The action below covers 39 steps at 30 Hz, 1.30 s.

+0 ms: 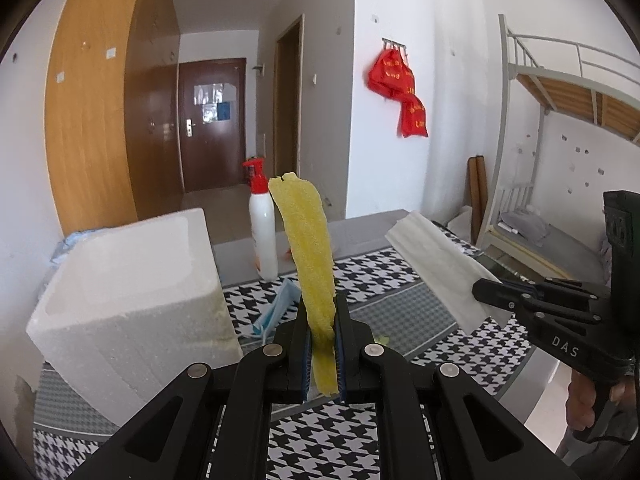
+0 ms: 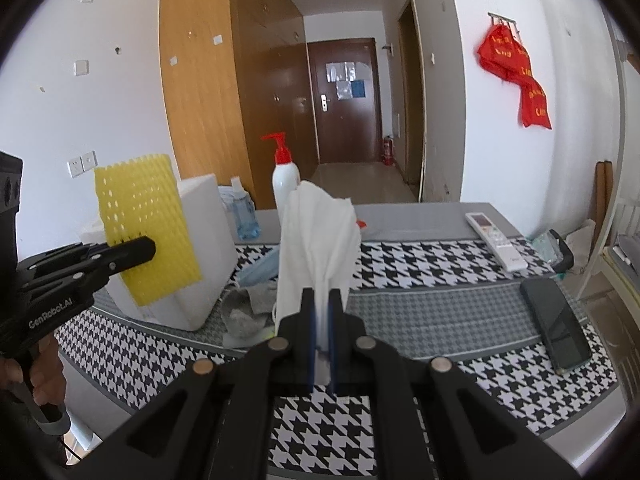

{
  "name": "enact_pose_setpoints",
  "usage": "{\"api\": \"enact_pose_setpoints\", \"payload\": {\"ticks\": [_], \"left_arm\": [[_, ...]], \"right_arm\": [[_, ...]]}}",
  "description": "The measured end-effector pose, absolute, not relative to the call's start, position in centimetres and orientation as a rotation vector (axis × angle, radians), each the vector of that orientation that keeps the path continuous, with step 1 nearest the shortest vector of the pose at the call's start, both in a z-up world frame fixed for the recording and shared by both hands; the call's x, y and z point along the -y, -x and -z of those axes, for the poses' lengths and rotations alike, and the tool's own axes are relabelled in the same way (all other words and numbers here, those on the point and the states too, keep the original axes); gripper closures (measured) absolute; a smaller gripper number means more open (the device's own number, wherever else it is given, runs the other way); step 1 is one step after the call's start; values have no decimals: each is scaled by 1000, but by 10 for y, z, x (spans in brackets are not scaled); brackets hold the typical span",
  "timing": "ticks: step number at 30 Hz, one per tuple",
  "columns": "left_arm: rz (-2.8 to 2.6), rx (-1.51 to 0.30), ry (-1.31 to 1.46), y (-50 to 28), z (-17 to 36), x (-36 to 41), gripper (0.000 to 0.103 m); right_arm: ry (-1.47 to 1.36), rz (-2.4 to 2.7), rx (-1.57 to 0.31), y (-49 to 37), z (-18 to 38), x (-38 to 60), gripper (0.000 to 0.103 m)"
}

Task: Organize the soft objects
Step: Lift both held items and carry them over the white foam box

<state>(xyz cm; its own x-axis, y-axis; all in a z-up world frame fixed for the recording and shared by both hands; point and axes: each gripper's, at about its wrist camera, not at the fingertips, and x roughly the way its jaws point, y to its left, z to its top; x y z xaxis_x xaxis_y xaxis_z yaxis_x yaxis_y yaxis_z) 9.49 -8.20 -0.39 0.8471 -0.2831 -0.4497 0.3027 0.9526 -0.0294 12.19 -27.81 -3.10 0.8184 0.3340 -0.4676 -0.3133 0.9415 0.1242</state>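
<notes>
Yellow foam net (image 1: 310, 256) stands up at centre frame in the left wrist view, pinched between the closed jaws of the left gripper (image 1: 321, 322). White tissue (image 2: 316, 248) rises likewise at centre of the right wrist view, clamped by the right gripper (image 2: 323, 312). Both hang above a table (image 2: 420, 312) under a houndstooth cloth, with a white foam box (image 1: 132, 296) at left and a pump bottle (image 2: 285, 184) behind. The net is perforated and spongy; the tissue is creased and limp.

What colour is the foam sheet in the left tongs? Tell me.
Yellow foam sheet, its perforated face showing best in the right wrist view.
</notes>
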Motion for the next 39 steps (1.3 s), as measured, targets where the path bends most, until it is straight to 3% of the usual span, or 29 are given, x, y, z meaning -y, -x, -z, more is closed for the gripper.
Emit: {"api": "enact_pose_setpoints", "payload": {"ticks": [39], "left_arm": [[192, -333, -40, -95, -34, 19, 93]], "right_arm": [[-40, -400, -387, -140, -15, 232, 95]]}}
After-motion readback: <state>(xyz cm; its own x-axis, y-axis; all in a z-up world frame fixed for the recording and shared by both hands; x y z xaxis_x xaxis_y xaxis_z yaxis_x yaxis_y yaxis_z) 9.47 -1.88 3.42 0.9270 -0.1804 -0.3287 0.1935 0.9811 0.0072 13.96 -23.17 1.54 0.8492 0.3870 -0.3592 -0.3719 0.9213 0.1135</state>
